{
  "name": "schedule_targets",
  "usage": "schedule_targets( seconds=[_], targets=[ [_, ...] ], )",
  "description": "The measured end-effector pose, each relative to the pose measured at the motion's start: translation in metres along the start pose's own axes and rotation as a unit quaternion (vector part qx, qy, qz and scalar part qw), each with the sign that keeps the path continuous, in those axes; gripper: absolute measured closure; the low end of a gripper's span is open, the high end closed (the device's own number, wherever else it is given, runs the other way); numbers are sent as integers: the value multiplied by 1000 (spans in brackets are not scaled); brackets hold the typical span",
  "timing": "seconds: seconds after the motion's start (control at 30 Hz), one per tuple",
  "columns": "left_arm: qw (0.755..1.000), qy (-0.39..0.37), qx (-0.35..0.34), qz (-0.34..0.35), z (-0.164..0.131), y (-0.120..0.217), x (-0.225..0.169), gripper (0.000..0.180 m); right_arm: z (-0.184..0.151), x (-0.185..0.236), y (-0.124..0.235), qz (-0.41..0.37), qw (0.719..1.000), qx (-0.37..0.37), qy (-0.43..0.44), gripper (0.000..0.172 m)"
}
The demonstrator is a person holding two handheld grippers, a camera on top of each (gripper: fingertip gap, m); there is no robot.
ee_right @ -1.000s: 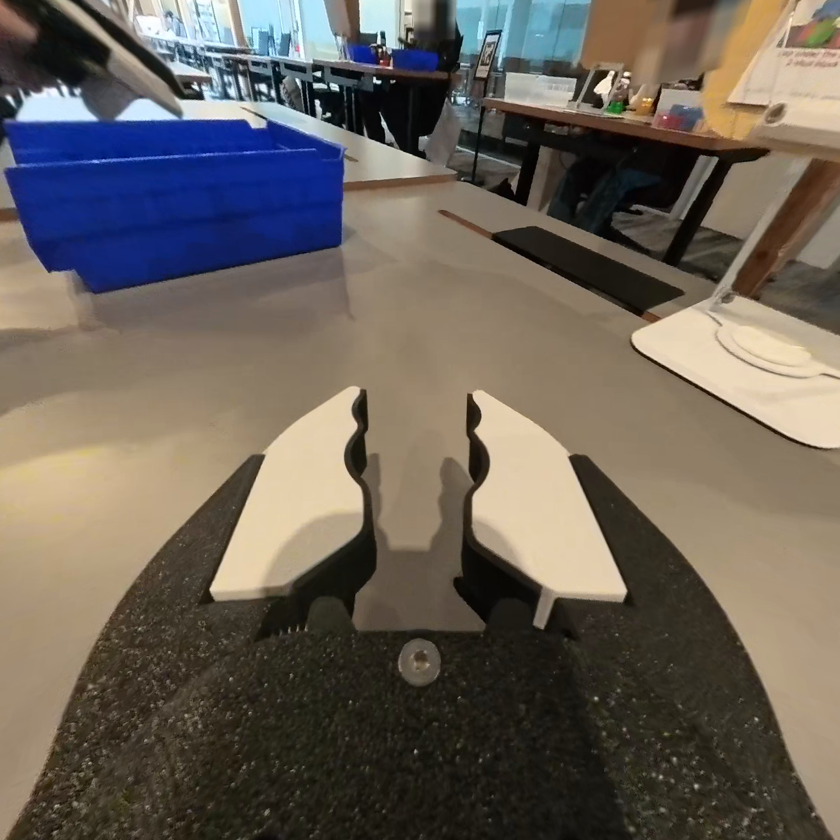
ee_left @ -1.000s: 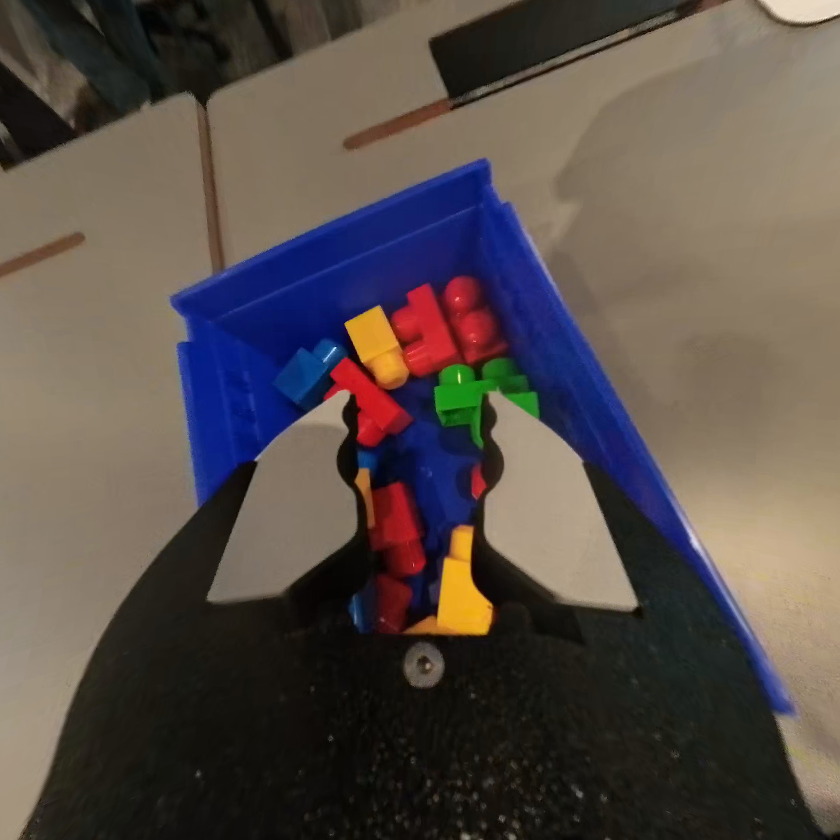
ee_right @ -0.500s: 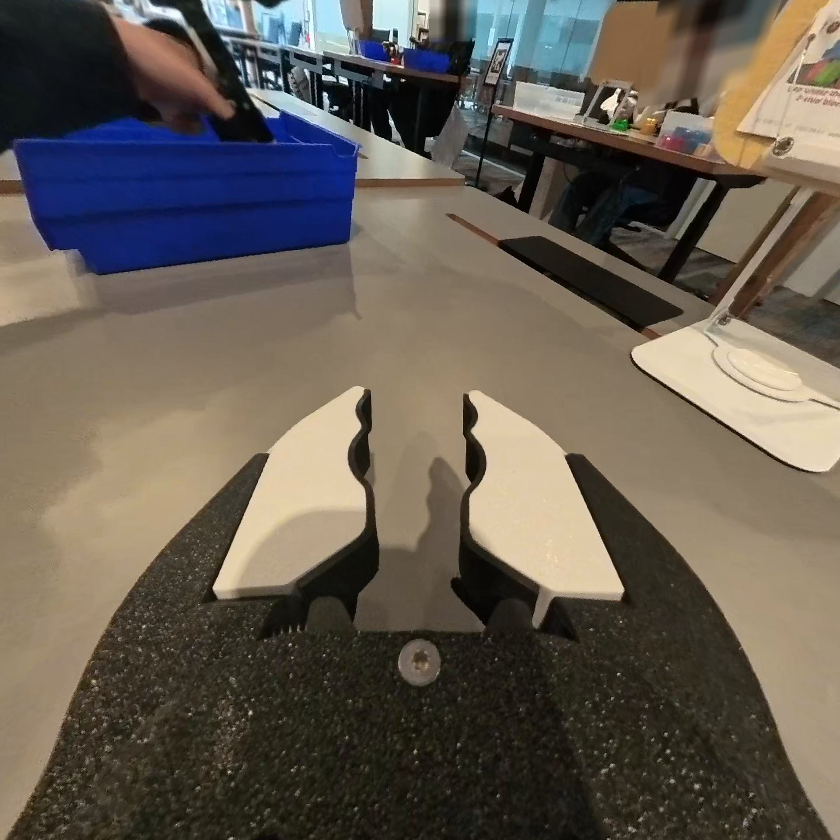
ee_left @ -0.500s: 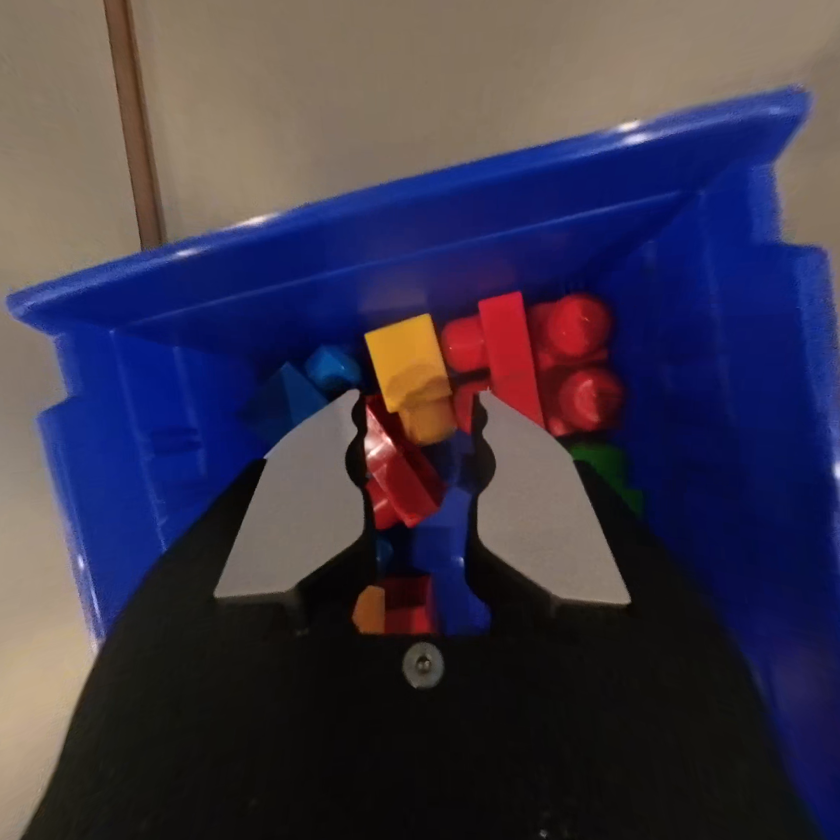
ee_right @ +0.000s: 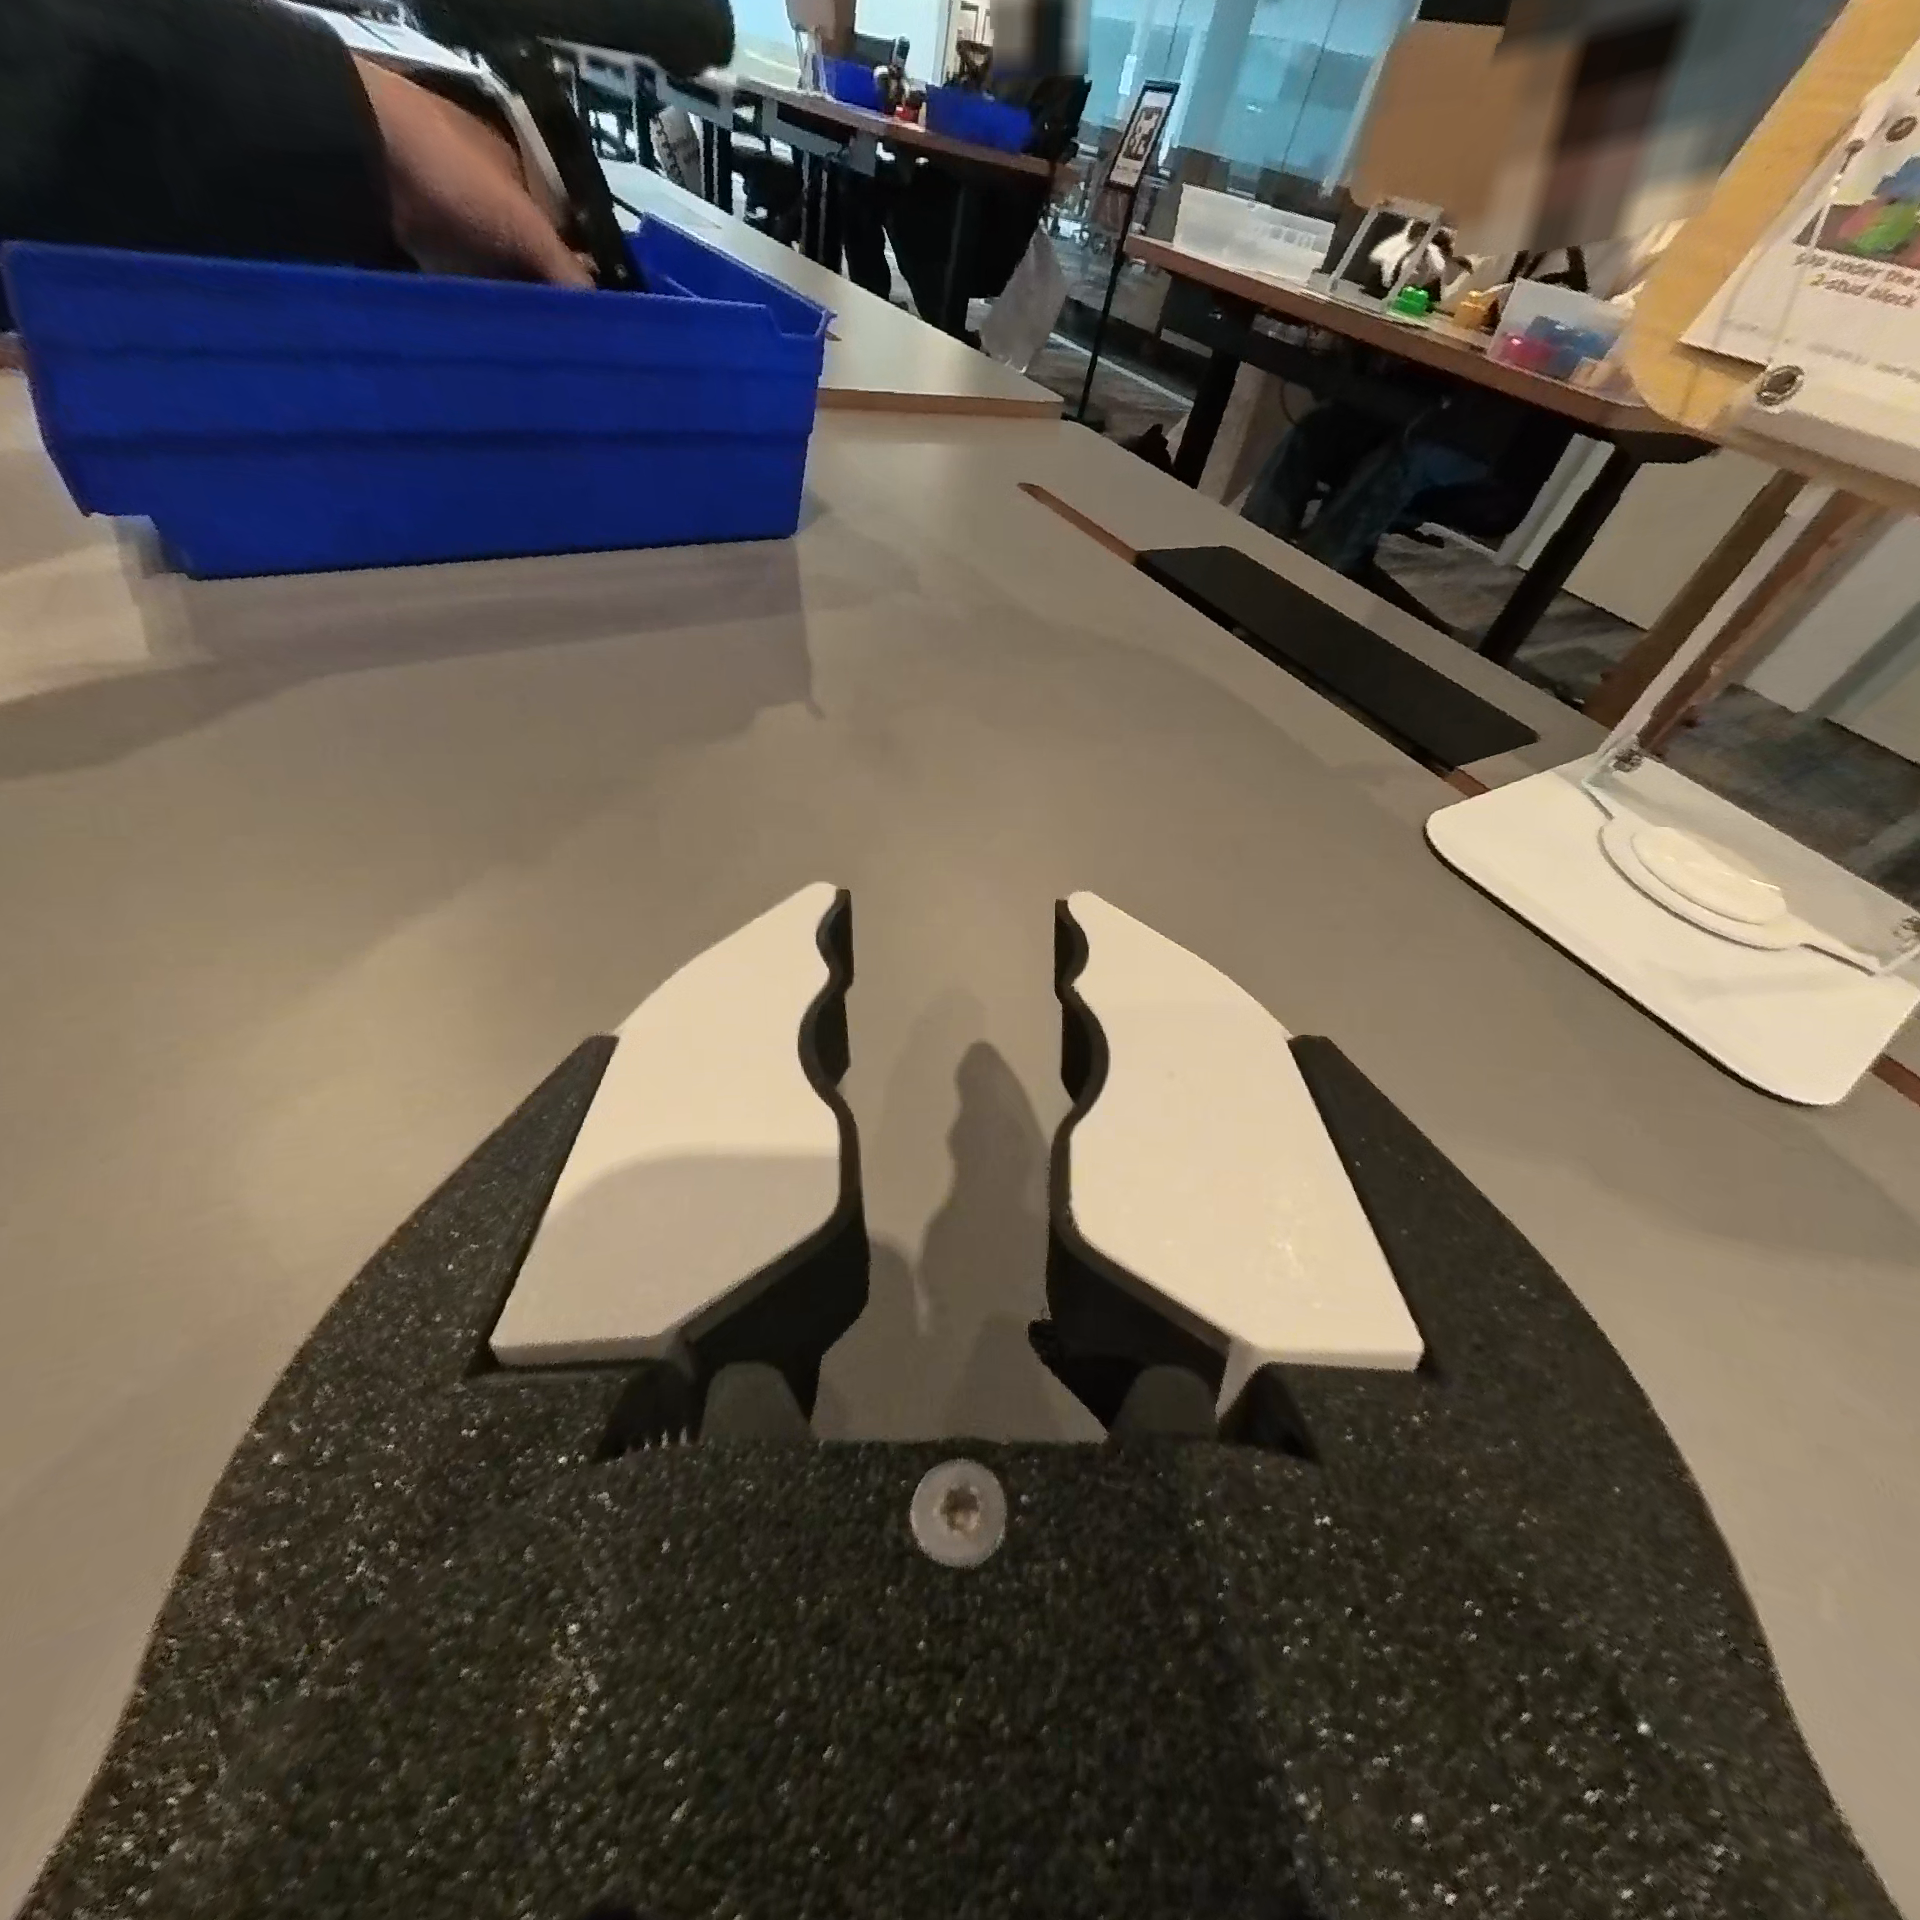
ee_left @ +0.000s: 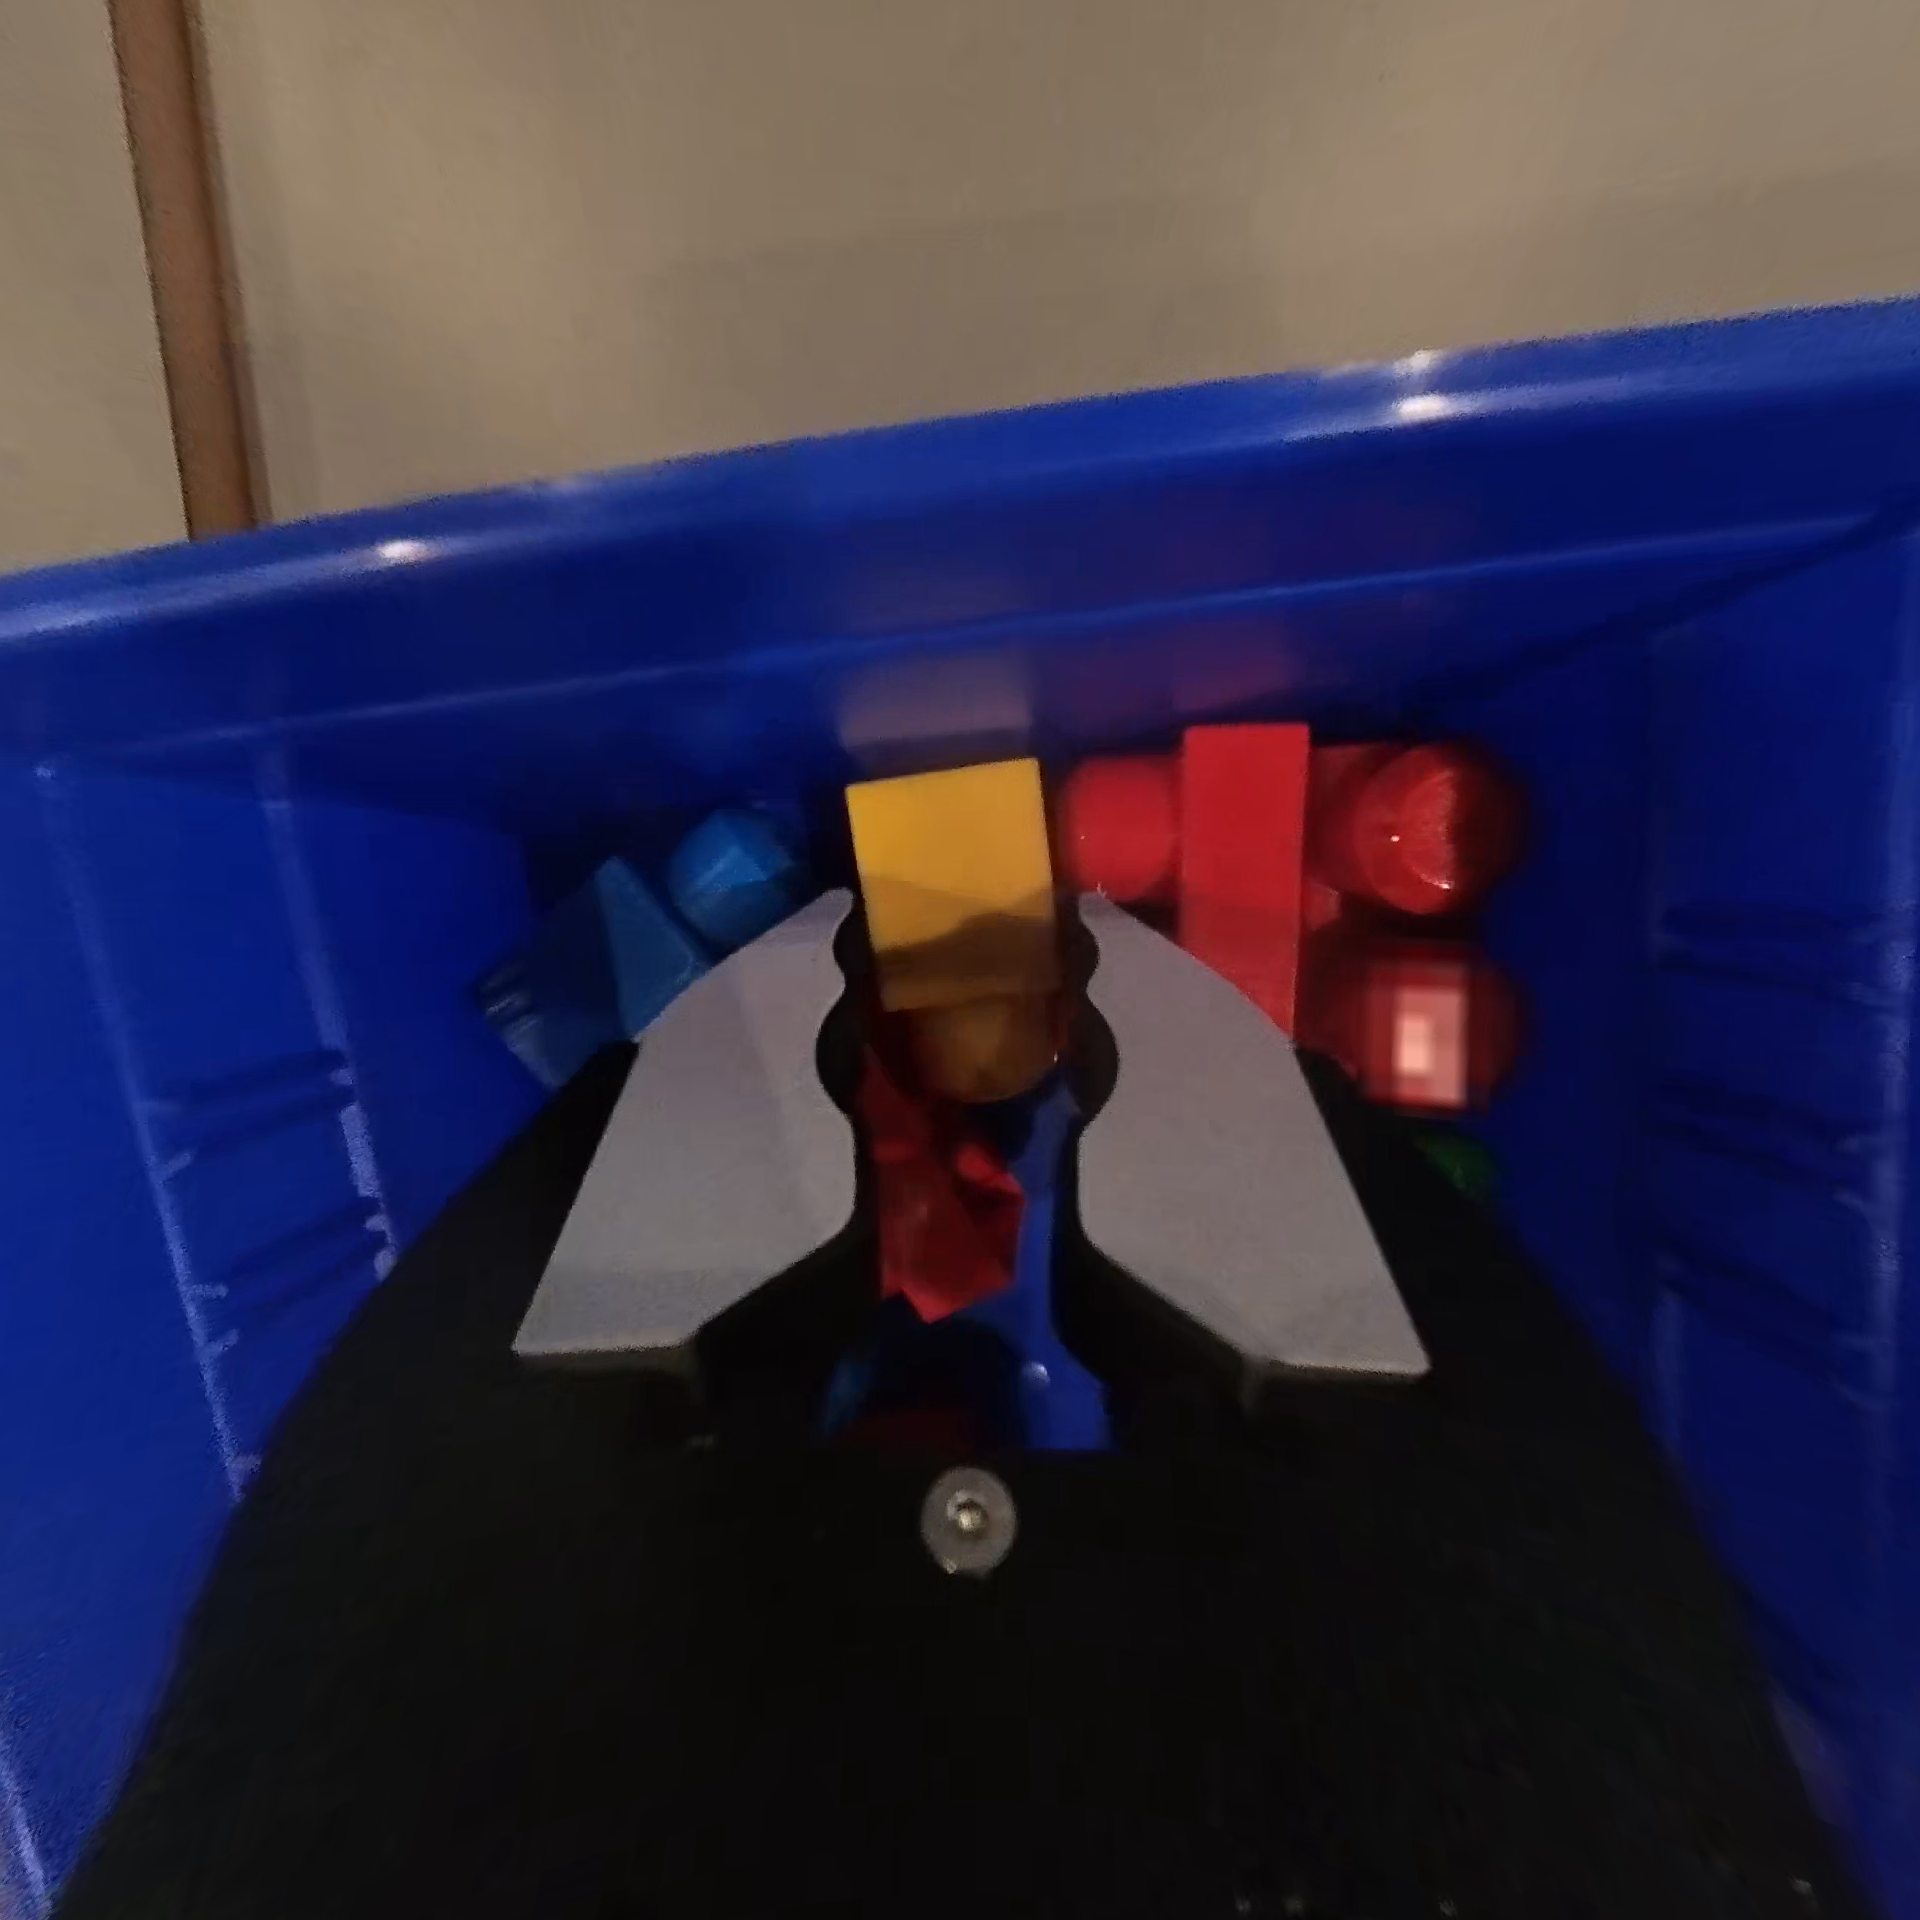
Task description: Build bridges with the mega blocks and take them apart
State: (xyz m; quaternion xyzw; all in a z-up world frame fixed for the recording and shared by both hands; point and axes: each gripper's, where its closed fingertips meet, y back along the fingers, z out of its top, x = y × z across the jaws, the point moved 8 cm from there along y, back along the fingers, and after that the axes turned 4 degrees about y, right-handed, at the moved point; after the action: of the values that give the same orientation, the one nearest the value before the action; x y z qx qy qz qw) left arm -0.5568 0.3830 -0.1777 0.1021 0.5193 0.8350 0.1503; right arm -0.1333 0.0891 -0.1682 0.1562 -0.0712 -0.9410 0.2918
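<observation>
Fig.: we see L gripper fingers clamped on yellow block inside blue bin; R gripper fingers apart, bare, right of bin; no legible brand.

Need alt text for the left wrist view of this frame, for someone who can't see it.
The left gripper reaches into a blue bin of toy blocks, its fingers closed on either side of a yellow block. Red blocks lie to its right, a blue block to its left.
</observation>
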Motion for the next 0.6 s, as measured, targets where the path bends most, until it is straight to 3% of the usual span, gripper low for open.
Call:
schedule_targets(
  seconds=[0.13,0.23,0.33,0.4,0.47,0.6],
  targets=[
    [999,-1,-52,-5,3,25,0,146,-3,-4,1,-22,1000,5,1,138],
    [986,2,-165,-23,7,82,-11,147,-6,-11,4,-55,998,-5,-17,138],
    [958,-26,-260,-121,2,147,-62,147,-14,-21,9,-95,994,-13,-50,138],
    [941,-73,-273,-185,-13,170,-117,146,-19,-28,13,-125,990,-13,-65,138],
    [938,-128,-255,-198,-39,165,-178,147,-21,-33,17,-150,986,-18,-75,138],
    [937,-187,-177,-235,-82,102,-275,146,-19,-30,18,-167,984,-26,-54,137]
  ],
)
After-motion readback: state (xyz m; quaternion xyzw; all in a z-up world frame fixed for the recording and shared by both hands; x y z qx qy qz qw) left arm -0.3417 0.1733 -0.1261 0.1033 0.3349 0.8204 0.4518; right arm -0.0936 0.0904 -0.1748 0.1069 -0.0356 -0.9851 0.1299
